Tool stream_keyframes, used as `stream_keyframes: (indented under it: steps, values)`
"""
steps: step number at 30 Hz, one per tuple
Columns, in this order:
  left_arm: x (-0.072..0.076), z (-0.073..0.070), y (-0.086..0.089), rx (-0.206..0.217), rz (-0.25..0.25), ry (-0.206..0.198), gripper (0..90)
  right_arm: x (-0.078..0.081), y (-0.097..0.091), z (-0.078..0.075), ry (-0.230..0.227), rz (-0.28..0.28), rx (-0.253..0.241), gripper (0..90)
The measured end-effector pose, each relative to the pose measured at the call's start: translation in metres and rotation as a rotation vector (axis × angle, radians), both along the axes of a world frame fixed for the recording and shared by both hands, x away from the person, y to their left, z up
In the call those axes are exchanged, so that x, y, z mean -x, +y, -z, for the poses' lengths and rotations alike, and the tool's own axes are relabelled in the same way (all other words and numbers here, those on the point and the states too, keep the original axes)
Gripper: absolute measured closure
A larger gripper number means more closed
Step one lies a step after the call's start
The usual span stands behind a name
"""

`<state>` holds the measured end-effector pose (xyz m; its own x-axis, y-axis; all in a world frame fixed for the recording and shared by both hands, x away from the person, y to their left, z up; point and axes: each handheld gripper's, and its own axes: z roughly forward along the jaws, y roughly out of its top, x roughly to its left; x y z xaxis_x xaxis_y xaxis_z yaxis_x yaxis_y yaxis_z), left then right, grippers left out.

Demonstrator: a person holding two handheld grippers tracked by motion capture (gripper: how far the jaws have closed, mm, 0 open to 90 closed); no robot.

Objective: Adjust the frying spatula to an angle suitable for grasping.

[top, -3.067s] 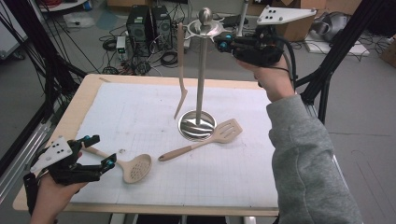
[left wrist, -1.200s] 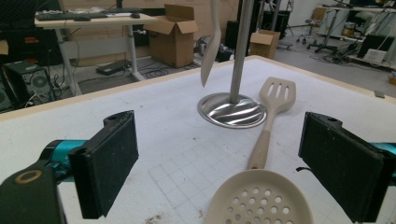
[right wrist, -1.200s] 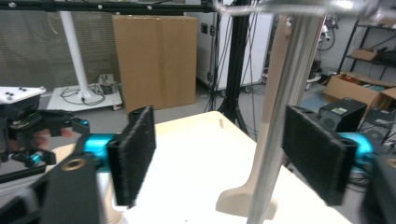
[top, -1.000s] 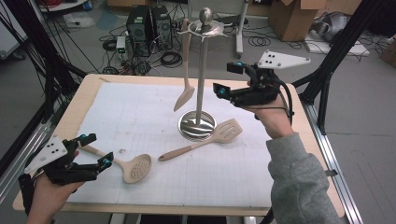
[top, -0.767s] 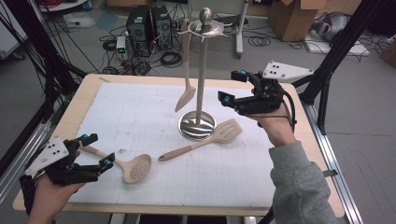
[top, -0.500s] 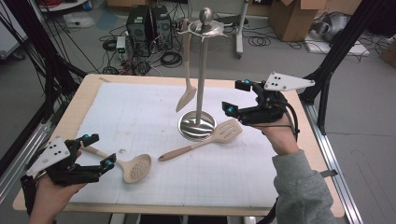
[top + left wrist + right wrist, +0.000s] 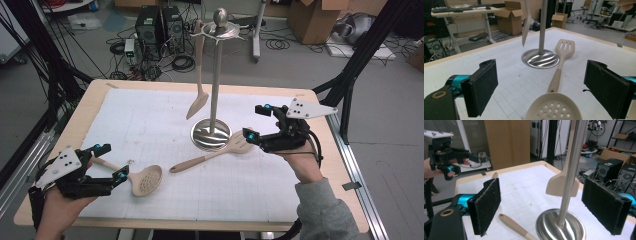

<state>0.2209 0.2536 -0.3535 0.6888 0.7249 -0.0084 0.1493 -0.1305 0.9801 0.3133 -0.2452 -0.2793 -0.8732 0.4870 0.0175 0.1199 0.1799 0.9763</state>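
Observation:
A steel utensil stand (image 7: 211,134) rises from mid-table, and a beige turner (image 7: 198,97) hangs from its top ring. A slotted spatula (image 7: 235,145) lies with its head against the stand's base. My right gripper (image 7: 255,121) is open, low over the table just right of that head. In the right gripper view, the stand's pole (image 7: 571,170) and the hanging turner (image 7: 560,185) sit between my open right gripper (image 7: 549,207) jaws. A perforated skimmer (image 7: 145,179) lies at the front left. My left gripper (image 7: 112,161) is open around its handle, its head (image 7: 554,108) just ahead.
A white gridded mat (image 7: 150,115) covers the wooden table (image 7: 95,95). Computer towers (image 7: 157,25) and cables lie on the floor behind. Black frame struts (image 7: 350,75) stand at the right. Cardboard boxes (image 7: 511,17) sit beyond the table.
My right gripper has come down from the top of the stand to table height beside the slotted spatula's head. The hanging turner sways a little. My left gripper has stayed put.

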Motion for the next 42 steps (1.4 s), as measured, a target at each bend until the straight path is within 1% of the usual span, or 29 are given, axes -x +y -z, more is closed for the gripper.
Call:
stream_keyframes:
  steps: [4,7,10,16,19,22,23,25,30,31,32,33,37,39,42]
  values:
    - [0.001,0.001,-0.002,-0.007,-0.001,0.003,12.2,0.003,0.000,0.010,0.002,-0.005,0.015,15.1]
    - [0.001,0.001,-0.004,-0.009,0.001,0.002,12.2,0.004,0.001,0.020,0.006,-0.006,0.009,15.4]
    - [0.002,0.001,-0.006,-0.011,0.000,0.003,12.2,0.006,0.003,0.030,0.011,-0.009,0.021,15.4]
    - [0.001,0.003,-0.008,-0.021,-0.002,0.009,12.2,0.009,0.007,0.049,0.019,-0.016,0.027,15.8]
    - [0.001,0.004,-0.009,-0.023,-0.001,0.008,12.3,0.008,0.010,0.056,0.035,-0.021,0.039,16.2]
    - [0.001,0.004,-0.011,-0.030,0.001,0.011,12.2,0.006,0.016,0.062,0.060,-0.030,0.080,16.2]
    - [0.001,0.005,-0.011,-0.027,0.002,0.012,12.2,0.005,0.018,0.063,0.054,-0.027,0.090,17.2]
    - [0.001,0.005,-0.012,-0.033,0.004,0.012,12.3,0.006,0.021,0.064,0.059,-0.043,0.096,19.9]
    - [0.001,0.006,-0.012,-0.034,0.006,0.015,12.3,0.005,0.031,0.067,0.055,-0.056,0.140,22.2]
    - [0.001,0.006,-0.013,-0.032,0.006,0.017,12.3,0.005,0.032,0.068,0.062,-0.058,0.145,22.6]
    - [0.001,0.006,-0.013,-0.032,0.006,0.017,12.3,0.005,0.033,0.069,0.065,-0.061,0.143,23.8]
    - [0.001,0.006,-0.013,-0.032,0.006,0.017,12.3,0.005,0.033,0.071,0.054,-0.062,0.137,25.5]
    - [0.001,0.007,-0.013,-0.036,0.006,0.020,12.3,0.003,0.034,0.079,0.075,-0.060,0.126,28.9]
    - [0.001,0.007,-0.013,-0.039,0.007,0.021,12.3,0.001,0.035,0.083,0.089,-0.062,0.126,32.3]
    - [0.000,0.008,-0.014,-0.041,0.007,0.025,12.3,-0.001,0.037,0.088,0.105,-0.063,0.137,37.7]
